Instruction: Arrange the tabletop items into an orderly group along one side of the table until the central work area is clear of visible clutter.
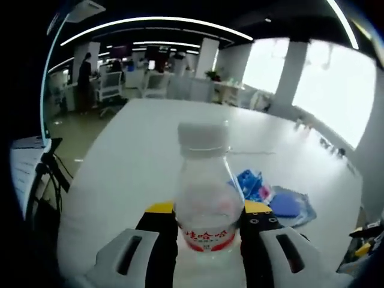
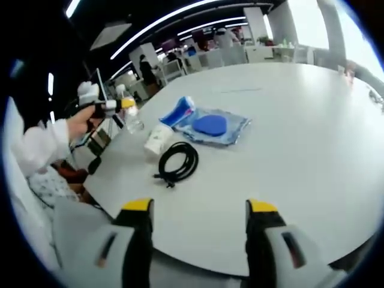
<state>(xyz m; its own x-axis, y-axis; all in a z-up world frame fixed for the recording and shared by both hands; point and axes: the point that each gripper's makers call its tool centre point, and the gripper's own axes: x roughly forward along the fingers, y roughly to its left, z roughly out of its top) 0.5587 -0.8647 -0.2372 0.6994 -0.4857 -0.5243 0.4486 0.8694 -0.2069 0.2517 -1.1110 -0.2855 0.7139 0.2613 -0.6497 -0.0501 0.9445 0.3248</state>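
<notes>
1. Left gripper view: the left gripper (image 1: 206,237) has its jaws closed around the lower body of a clear water bottle (image 1: 206,198) with a white cap and a red label band. The bottle stands upright between the yellow-tipped jaws, held above the white bench (image 1: 150,150). Beyond it lie blue plastic packets (image 1: 273,195).

2. Risk here, as I judge it: the bottle is smooth and held low, so a quick swing or tilt could make it pivot or slip out.

3. Right gripper view: the right gripper (image 2: 200,231) hangs over the near bench edge with its jaws spread wide and nothing between them. Out on the bench (image 2: 300,138) are a coiled black cable (image 2: 177,161), a small white bottle (image 2: 158,138) lying on its side, and a blue packet (image 2: 210,125) just behind it. At the far left a hand (image 2: 81,123) carries the other gripper with the water bottle (image 2: 131,117).

4. Risk here: the cable sits close to the white bottle, so a careless reach could drag its loops, nudge the bottle and send it rolling.
</notes>
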